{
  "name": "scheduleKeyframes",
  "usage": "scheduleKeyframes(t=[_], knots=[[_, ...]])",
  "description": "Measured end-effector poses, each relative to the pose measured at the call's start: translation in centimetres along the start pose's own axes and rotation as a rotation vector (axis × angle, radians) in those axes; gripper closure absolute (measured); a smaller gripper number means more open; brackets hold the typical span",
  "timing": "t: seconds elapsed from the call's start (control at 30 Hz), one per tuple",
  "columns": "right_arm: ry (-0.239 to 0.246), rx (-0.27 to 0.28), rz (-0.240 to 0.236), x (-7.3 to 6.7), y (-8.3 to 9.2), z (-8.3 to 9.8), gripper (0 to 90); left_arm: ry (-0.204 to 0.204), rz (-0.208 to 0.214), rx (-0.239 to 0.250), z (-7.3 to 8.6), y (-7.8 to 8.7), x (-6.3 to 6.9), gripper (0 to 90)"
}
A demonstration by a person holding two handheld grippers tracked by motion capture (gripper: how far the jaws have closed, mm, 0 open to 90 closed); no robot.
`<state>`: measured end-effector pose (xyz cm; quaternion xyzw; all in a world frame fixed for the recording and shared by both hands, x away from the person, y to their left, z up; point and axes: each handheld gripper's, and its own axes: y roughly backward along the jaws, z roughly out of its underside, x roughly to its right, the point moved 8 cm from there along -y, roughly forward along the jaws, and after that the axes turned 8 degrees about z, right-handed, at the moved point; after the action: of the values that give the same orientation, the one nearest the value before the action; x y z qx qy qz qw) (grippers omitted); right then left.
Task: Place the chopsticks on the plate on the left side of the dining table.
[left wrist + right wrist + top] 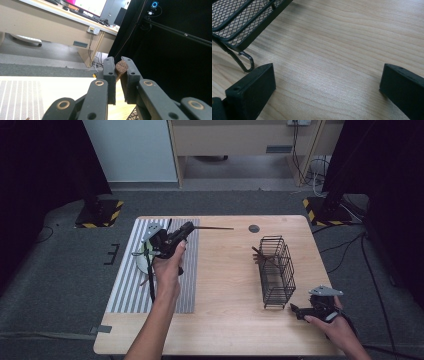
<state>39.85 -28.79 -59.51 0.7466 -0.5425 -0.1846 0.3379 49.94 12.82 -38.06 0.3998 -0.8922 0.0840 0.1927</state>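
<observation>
My left gripper (189, 227) hovers over the striped mat (125, 290), shut on a thin brown stick (215, 228) that points right across the table toward the far side. In the left gripper view the stick's round brown end (121, 67) is pinched between the two black jaws of the gripper (118, 72). A black wire basket (277, 270) stands right of centre with brown sticks (259, 256) poking out of its left side. My right gripper (295, 310) rests low by the basket's near right corner, open, with bare wood between its jaws (327, 82). The basket's foot (247, 62) lies just ahead of it.
A white plate (141, 264) sits on the mat under my left hand. A round dark grommet (254, 228) marks the wooden table (225, 290) near its far edge. Black stands with yellow-striped bases flank the table on the grey floor.
</observation>
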Motion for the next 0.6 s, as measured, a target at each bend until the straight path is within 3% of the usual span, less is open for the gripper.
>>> scheduleKeyframes(t=[0.37, 0.6], knots=[[0.002, 0.001, -0.001, 0.0, 0.0, 0.0, 0.3, 0.005, -0.02, -0.03, 1.8, 0.6, -1.0, 82.5], [0.003, 0.001, -0.001, 0.0, 0.0, 0.0, 0.4, 0.029, -0.035, -0.032, 3.1, 1.6, -1.8, 82.5]])
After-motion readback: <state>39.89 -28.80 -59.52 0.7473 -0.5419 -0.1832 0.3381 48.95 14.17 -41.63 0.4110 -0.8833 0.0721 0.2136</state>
